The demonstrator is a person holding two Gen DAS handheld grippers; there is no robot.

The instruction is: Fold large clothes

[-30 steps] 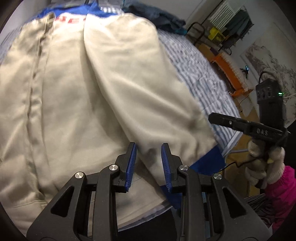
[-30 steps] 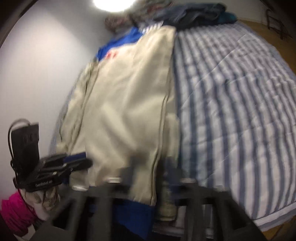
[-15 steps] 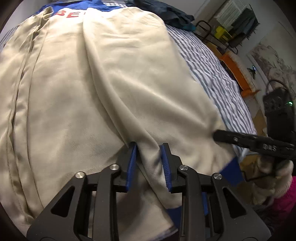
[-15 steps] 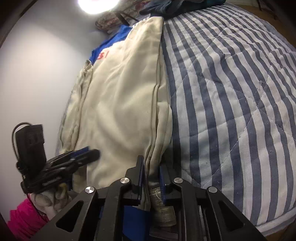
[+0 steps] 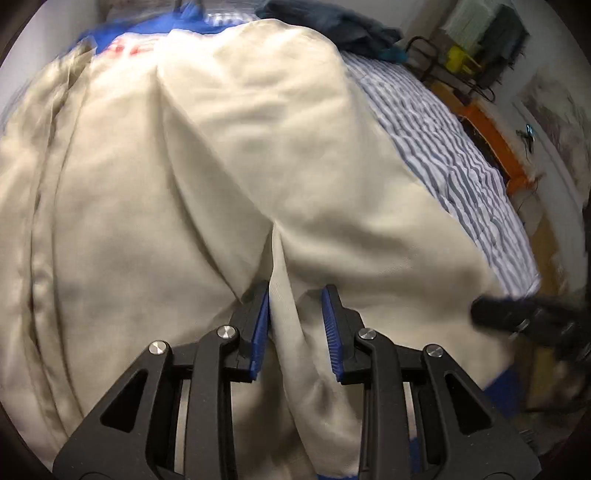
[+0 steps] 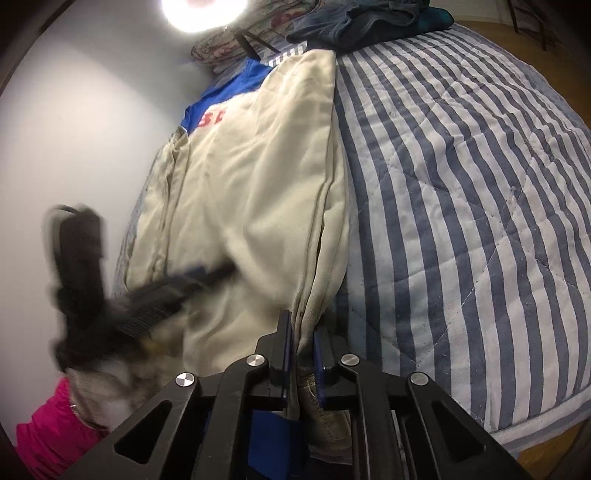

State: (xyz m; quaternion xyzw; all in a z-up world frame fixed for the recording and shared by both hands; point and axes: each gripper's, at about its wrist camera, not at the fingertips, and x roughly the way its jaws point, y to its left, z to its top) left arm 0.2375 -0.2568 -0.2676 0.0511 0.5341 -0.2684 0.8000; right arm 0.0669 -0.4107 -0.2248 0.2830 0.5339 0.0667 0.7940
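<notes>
A large cream jacket [image 5: 258, 166] with a blue collar and red letters lies flat on the striped bed; in the right wrist view the jacket [image 6: 258, 192] runs along the bed's left side. My left gripper [image 5: 295, 295] points down onto its lower part. Its jaws stand partly apart astride a raised fold, and the pads do not squeeze it. My right gripper [image 6: 301, 325] is shut on the jacket's right side seam near the blue hem [image 6: 273, 439]. Each gripper shows blurred in the other's view: the right gripper [image 5: 517, 317], the left gripper [image 6: 184, 284].
The blue-and-white striped quilt [image 6: 461, 184] spreads to the right of the jacket. A heap of dark clothes [image 6: 369, 22] lies at the bed's far end. A white wall [image 6: 74, 110] borders the left. An orange bench [image 5: 491, 136] stands beyond the bed. A pink sleeve [image 6: 48, 432] shows low left.
The left gripper has moved forward and down over the jacket, and a fold now stands between its jaws. The right gripper has shut on the jacket's side seam.
</notes>
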